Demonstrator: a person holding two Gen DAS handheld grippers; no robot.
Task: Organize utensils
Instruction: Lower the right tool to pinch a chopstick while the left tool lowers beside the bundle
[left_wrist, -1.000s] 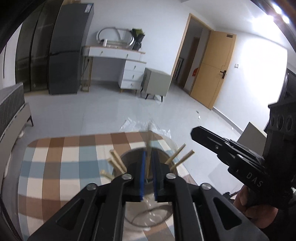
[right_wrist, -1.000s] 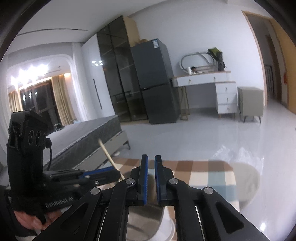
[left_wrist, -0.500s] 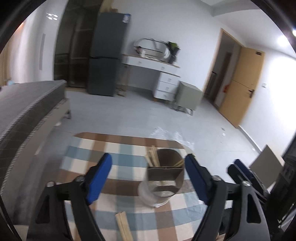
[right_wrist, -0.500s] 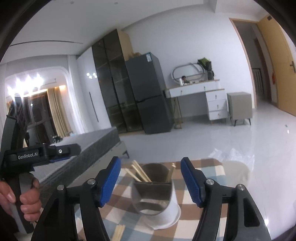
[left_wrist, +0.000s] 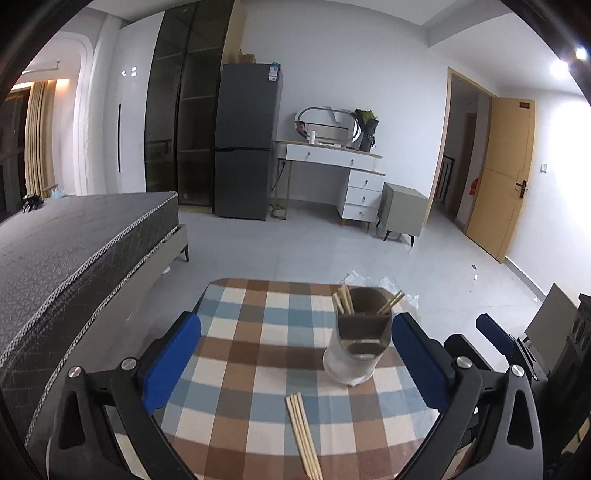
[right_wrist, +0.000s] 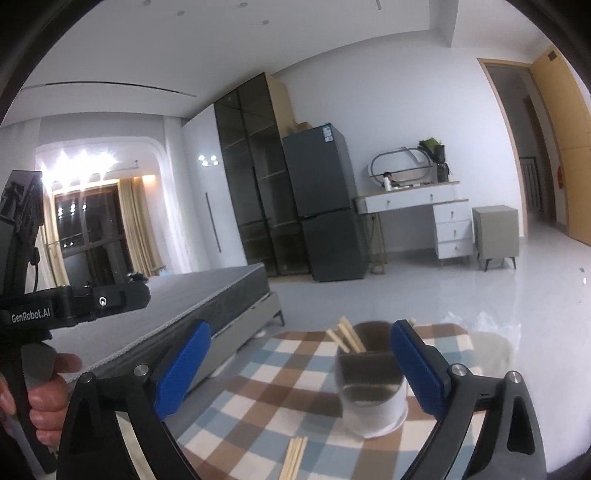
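A dark utensil holder (left_wrist: 364, 325) on a white base stands on the checked tablecloth (left_wrist: 258, 354), with several wooden chopsticks (left_wrist: 343, 298) standing in it. It also shows in the right wrist view (right_wrist: 371, 373). A loose bundle of chopsticks (left_wrist: 303, 435) lies flat on the cloth in front of it, also seen in the right wrist view (right_wrist: 293, 458). My left gripper (left_wrist: 295, 358) is open and empty, pulled back from the holder. My right gripper (right_wrist: 301, 369) is open and empty, also back from the holder.
The small table has a rounded far edge (left_wrist: 236, 282). A grey bed (left_wrist: 74, 243) lies to the left. A dark fridge (left_wrist: 247, 144), a white dresser (left_wrist: 332, 173) and a grey nightstand (left_wrist: 402, 210) stand at the far wall. The left gripper's handle (right_wrist: 55, 314) is at the left.
Both grippers have opened wide and drawn back from the holder. The chopstick that the left gripper held a second ago is no longer between its fingers.
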